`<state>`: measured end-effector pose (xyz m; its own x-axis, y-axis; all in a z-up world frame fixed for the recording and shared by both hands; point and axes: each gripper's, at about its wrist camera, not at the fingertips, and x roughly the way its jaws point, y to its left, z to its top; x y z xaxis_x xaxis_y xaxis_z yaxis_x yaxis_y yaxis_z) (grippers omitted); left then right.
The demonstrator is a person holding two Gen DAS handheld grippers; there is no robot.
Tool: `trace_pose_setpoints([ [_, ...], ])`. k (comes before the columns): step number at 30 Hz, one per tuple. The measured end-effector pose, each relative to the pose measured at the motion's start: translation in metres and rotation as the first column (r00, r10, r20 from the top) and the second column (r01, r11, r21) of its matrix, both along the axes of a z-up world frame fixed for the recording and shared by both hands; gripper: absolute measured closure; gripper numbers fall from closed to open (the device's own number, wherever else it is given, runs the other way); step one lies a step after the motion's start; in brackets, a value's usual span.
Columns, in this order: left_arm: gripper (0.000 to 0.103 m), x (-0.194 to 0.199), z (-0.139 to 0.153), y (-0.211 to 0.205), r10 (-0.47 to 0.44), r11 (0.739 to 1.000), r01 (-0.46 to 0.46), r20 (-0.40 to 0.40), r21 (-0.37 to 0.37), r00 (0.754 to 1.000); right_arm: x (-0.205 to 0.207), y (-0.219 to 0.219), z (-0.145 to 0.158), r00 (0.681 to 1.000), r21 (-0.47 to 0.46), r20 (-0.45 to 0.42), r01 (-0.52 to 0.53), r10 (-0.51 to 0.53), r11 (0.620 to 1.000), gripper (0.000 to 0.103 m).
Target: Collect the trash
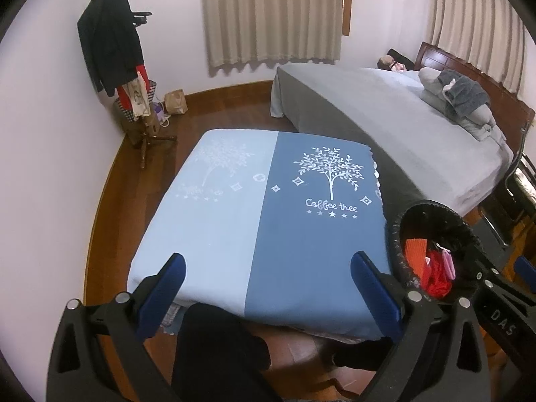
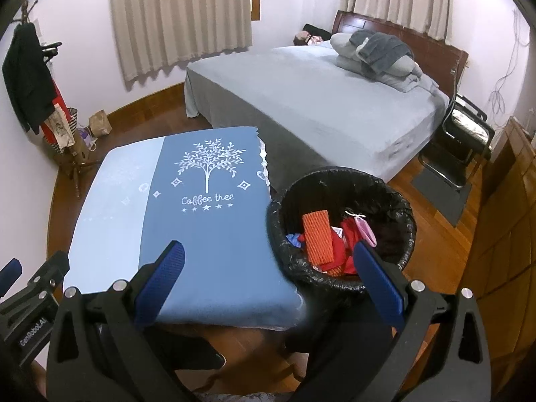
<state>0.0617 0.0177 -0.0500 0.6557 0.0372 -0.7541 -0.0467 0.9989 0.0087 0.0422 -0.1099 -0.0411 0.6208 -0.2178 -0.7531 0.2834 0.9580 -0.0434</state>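
- Left wrist view: your left gripper (image 1: 268,279) hangs over the near edge of one table covered by a two-tone blue cloth (image 1: 258,221); its two blue fingers are spread wide with nothing between them.
- One bin lined with a black bag (image 1: 435,244) stands just beside the table's right edge. You can count three bits of trash inside from here: an orange foam net (image 1: 415,254), a red wrapper (image 1: 435,274) and a small pink piece (image 1: 448,261).
- Part of your right gripper (image 1: 502,301) shows at the right edge, beyond the bin.
- One grey bed (image 1: 402,127) lies behind, one coat stand (image 1: 110,50) in the left corner with one brown paper bag (image 1: 176,102) on the floor near it.
- Right wrist view: your right gripper (image 2: 268,279) has its two blue fingers equally wide apart and empty; the right finger overlaps the bin's near rim in the picture.
- The bin (image 2: 341,181) sits between table and bed. Here you see the orange net (image 2: 318,238), red wrapper (image 2: 348,238), pink piece (image 2: 365,229) and a fourth scrap, blue (image 2: 294,239).
- One folding chair (image 2: 465,134) stands at the bed's far side.
- The cloth's top carries no trash.
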Motion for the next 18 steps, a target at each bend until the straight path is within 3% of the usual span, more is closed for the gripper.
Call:
trace_pose_setpoints([
  [18, 0.006, -0.011, 0.012, -0.004, 0.000, 1.000, 0.000, 0.046, 0.019, 0.999, -0.013, -0.007, 0.004, 0.999, 0.005, 0.030, 0.020, -0.021, 1.000, 0.005],
])
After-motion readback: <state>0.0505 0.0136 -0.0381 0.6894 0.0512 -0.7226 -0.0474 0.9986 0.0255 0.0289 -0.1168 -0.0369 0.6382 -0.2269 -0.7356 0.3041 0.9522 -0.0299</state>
